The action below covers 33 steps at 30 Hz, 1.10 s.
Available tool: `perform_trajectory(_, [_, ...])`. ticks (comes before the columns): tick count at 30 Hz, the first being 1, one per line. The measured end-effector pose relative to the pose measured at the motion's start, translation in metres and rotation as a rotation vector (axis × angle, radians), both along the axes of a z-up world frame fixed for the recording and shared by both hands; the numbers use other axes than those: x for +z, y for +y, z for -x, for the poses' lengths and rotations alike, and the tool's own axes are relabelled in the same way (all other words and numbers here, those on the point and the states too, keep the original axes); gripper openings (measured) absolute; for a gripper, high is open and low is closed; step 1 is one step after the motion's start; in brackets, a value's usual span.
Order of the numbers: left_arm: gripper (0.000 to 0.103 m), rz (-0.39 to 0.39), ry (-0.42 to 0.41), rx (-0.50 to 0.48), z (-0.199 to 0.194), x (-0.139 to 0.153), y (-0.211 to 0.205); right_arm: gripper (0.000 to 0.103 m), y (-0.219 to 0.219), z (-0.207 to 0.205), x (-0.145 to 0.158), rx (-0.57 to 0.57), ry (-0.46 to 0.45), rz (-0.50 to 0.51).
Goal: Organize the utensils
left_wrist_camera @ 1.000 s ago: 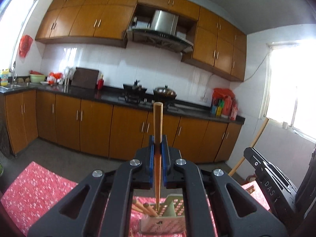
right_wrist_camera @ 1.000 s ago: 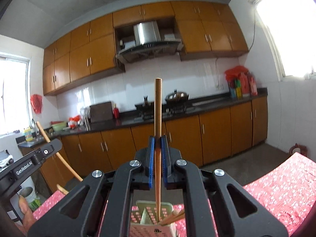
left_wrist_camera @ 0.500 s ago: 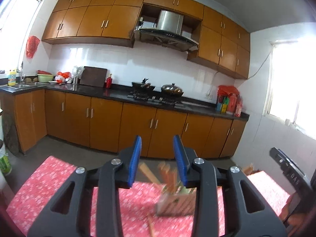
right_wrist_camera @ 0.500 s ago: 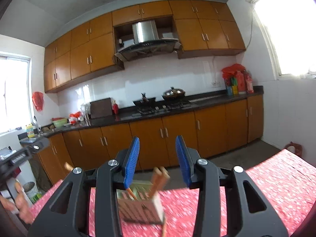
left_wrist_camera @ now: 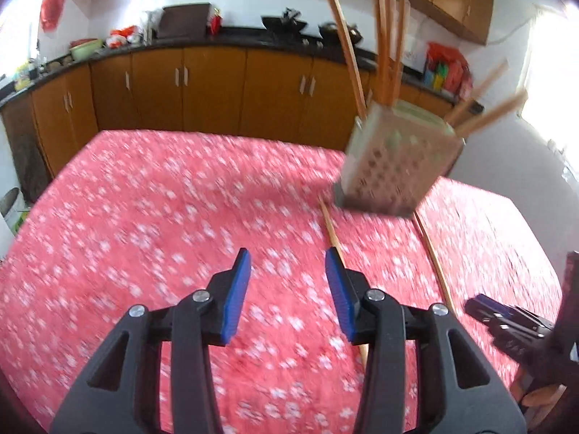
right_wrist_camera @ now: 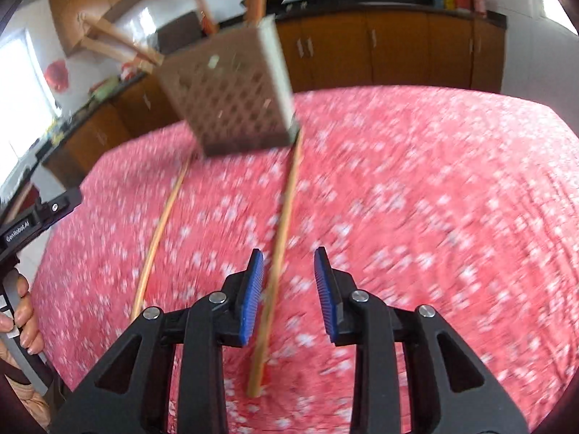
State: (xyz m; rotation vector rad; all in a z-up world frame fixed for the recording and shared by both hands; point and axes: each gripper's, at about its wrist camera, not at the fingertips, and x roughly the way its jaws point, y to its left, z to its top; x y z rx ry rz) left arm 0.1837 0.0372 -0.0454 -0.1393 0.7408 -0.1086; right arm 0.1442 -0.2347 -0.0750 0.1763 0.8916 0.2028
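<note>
1. While hanging low over the red-clothed counter [right_wrist_camera: 452,181], released and wide apart, gripping nothing: right tool [right_wrist_camera: 287,264], with the right chopstick [right_wrist_camera: 286,209] lying flat on the cloth between its blue pads, nearer the left pad, touching neither as far as the blur allows
2. Running lengthwise almost straight ahead, near end under the tool body, far end up against the base of the holder [right_wrist_camera: 231,108]; so already lined up for a pinch across its width, needing only a drop and a squeeze
3. Likewise released and empty: left tool [left_wrist_camera: 287,264], pads spread wide over bare cloth
4. Just off its right pad rather than between the pads: left chopstick [left_wrist_camera: 333,231], long axis also pointing away toward the holder; calls for a small shift to the right before closing
5. Farther on, standing upright on the counter, well ahead of both tools: perforated holder with several chopsticks already poking out of the top, some leaning sideways
6. Judged nearer to a grasp: right tool, then left
</note>
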Motion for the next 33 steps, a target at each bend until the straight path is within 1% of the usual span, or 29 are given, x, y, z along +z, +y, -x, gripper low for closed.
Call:
perform_trajectory(1, [0.043,-0.001,0.006,-0.007,0.001,-0.002,-0.004,0.031,0.005,-0.002,-0.005,0.005,0.015,0.013])
perform_trajectory(2, [0.043,0.001,0.019,-0.021,0.002,-0.007,-0.009,0.028,0.009,-0.003,-0.011,0.005,0.029,0.034])
perform_trajectory(3, [0.043,0.003,0.027,-0.03,0.003,-0.011,-0.013,0.016,0.01,-0.003,-0.012,-0.002,0.015,0.058])
perform_trajectory(4, [0.043,0.002,0.035,-0.038,0.003,-0.013,-0.019,0.009,0.012,-0.003,-0.013,-0.007,0.008,0.095])
perform_trajectory(6, [0.042,-0.005,0.059,-0.062,0.002,-0.019,-0.031,0.008,0.006,-0.003,-0.015,-0.043,0.004,0.123])
perform_trajectory(9, [0.04,-0.029,0.09,-0.093,-0.001,-0.029,-0.051,0.008,-0.018,-0.005,-0.017,-0.131,0.008,0.116])
perform_trajectory(12, [0.03,-0.057,0.127,-0.11,-0.004,-0.038,-0.065,0.008,-0.036,-0.004,-0.017,-0.173,0.016,0.092])
perform_trajectory(15, [0.02,-0.095,0.169,-0.109,-0.011,-0.051,-0.075,0.008,-0.04,-0.003,-0.018,-0.173,0.013,0.092])
perform_trajectory(16, [0.016,-0.103,0.173,-0.107,-0.012,-0.053,-0.076,0.008,-0.04,-0.003,-0.018,-0.17,0.012,0.094])
perform_trajectory(17, [0.011,-0.134,0.155,-0.096,-0.011,-0.054,-0.078,0.008,-0.039,-0.003,-0.019,-0.165,0.009,0.099])
perform_trajectory(18, [0.01,-0.148,0.155,-0.092,-0.012,-0.055,-0.079,0.008,-0.039,-0.001,-0.019,-0.159,0.007,0.101])
perform_trajectory(22, [0.008,-0.141,0.16,-0.059,-0.017,-0.053,-0.064,0.008,-0.031,0.0,-0.015,-0.128,0.0,0.106])
perform_trajectory(28, [0.008,-0.159,0.172,0.055,-0.041,-0.053,-0.011,0.008,-0.023,-0.016,-0.013,-0.107,-0.003,0.127])
perform_trajectory(30, [0.008,-0.165,0.173,0.074,-0.047,-0.052,0.0,0.008,-0.023,-0.024,-0.013,-0.117,-0.003,0.146])
perform_trajectory(32, [0.012,-0.166,0.172,0.084,-0.053,-0.052,0.01,0.008,-0.025,-0.032,-0.013,-0.131,-0.003,0.163])
perform_trajectory(33, [0.017,-0.168,0.17,0.087,-0.055,-0.052,0.014,0.008,-0.026,-0.037,-0.013,-0.137,-0.001,0.173])
